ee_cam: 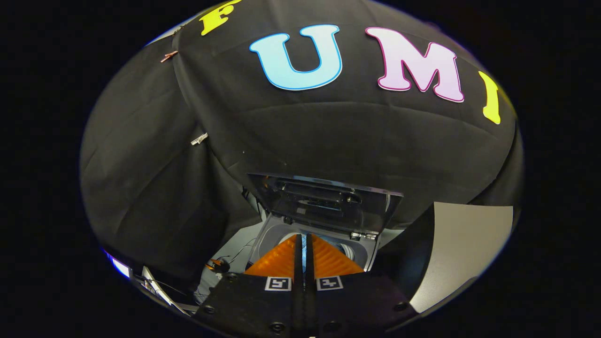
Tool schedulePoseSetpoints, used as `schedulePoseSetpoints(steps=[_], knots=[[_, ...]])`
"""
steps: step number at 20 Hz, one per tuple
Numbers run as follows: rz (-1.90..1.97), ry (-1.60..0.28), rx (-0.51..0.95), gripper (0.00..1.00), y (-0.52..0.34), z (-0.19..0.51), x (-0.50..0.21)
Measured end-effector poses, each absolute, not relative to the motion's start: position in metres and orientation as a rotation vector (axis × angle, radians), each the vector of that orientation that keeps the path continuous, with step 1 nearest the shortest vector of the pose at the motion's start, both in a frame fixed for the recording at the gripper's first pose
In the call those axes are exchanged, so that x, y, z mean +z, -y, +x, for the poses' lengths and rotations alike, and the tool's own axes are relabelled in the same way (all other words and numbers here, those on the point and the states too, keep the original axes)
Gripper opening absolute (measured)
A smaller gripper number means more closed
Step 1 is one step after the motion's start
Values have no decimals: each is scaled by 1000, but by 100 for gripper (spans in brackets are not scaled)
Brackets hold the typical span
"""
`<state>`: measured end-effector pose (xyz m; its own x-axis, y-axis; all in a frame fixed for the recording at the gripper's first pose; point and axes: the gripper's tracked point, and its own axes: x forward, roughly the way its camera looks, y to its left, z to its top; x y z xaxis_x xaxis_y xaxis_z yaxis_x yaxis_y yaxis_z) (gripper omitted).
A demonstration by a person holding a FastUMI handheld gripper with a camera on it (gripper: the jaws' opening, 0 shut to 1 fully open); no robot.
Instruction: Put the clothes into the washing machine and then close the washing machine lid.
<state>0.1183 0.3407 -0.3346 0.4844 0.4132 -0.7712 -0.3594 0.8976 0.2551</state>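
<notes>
The gripper [304, 253] hung above the washing machine [267, 234], its two fingers [281, 260] pointing down toward the open top. The fingers stood drawn close together, with only a thin slit left between them. A narrow strip of pale blue showed through that slit; whether this was cloth pinched between the fingers or something lying farther down inside the machine could not be told, so it was unclear whether the gripper grasped anything.

The washing machine lid [328, 204] stood raised, swung up and back on its hinge at the far edge of the machine's top, just beyond the fingertips. Its dark, glossy inner face was turned toward the camera and caught some reflections. Below the lid, the pale grey rim of the top opening curved around on both sides of the fingers, and part of the round drum [350, 251] showed just to the right of them. The clothes could not be made out for certain; the blue strip between the fingers was the only possible sign of them.

To the left of the machine, some thin cables [239, 253] ran down beside its wall. On the right stood a flat pale grey panel [465, 244], well apart from the fingers. The black cloth wall [155, 188] of the booth rose behind the machine, with two small clips [199, 139] fastened along a seam.
</notes>
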Motion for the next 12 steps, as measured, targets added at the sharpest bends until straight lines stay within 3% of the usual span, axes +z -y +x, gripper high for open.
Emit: schedulePoseSetpoints(steps=[12], knots=[[36,-1050,433,8,-369,101,-428]])
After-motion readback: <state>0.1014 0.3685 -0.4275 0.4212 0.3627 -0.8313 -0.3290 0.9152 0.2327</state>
